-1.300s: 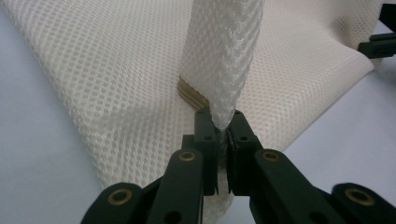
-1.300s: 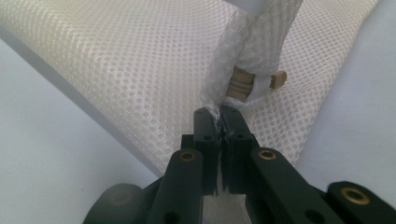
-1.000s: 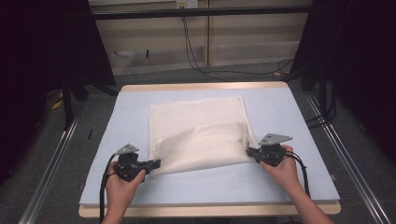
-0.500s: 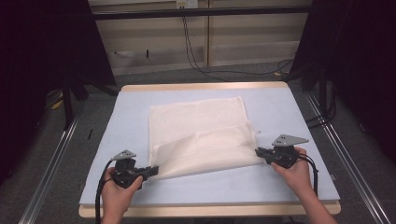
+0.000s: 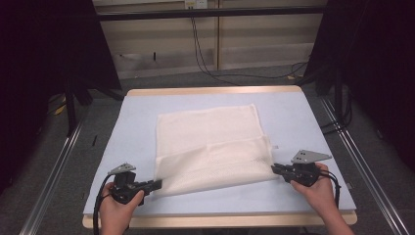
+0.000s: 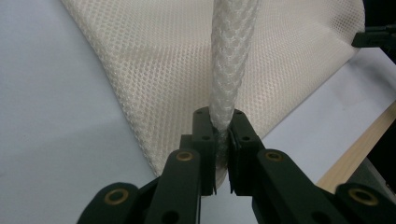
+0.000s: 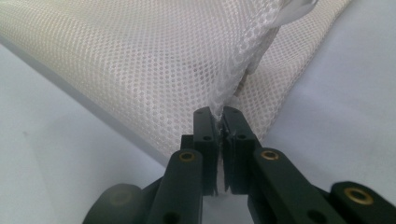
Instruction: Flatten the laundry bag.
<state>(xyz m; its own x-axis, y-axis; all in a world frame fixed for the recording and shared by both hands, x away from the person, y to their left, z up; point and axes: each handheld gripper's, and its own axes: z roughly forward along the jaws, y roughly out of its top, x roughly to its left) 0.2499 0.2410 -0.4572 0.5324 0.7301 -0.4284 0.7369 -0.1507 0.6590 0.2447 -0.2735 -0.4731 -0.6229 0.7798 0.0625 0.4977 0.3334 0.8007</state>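
Covering most of the scene, table (image 5: 303, 112) has a pale blue top with a wooden edge showing at the near and far sides. Cream mesh cloth (image 5: 210, 132) lies spread on the middle of it, far part flat, near part doubled over into a folded flap that runs across between the two hands. Near edge of that flap sits just off the blue surface, lifted slightly at both ends, though from the high view it's hard to say how much.

Left gripper (image 5: 155, 184) is at the near left corner of the cloth, held in the person's left hand (image 5: 115, 210), cable looping off its back. Left gripper view: jaws clenched on a bunched, rope-like gather of the mesh (image 6: 224, 135), narrow slit between the pads, fabric pinched in it and rising straight up from the tips.

Right gripper (image 5: 275, 169) is at the near right corner, in the right hand (image 5: 318, 191), grey three-cornered plate on top. Right gripper view: jaws nearly together, a thin pleat of mesh (image 7: 218, 122) caught between the pads, rest of the cloth fanning out beyond the tips over the blue top.
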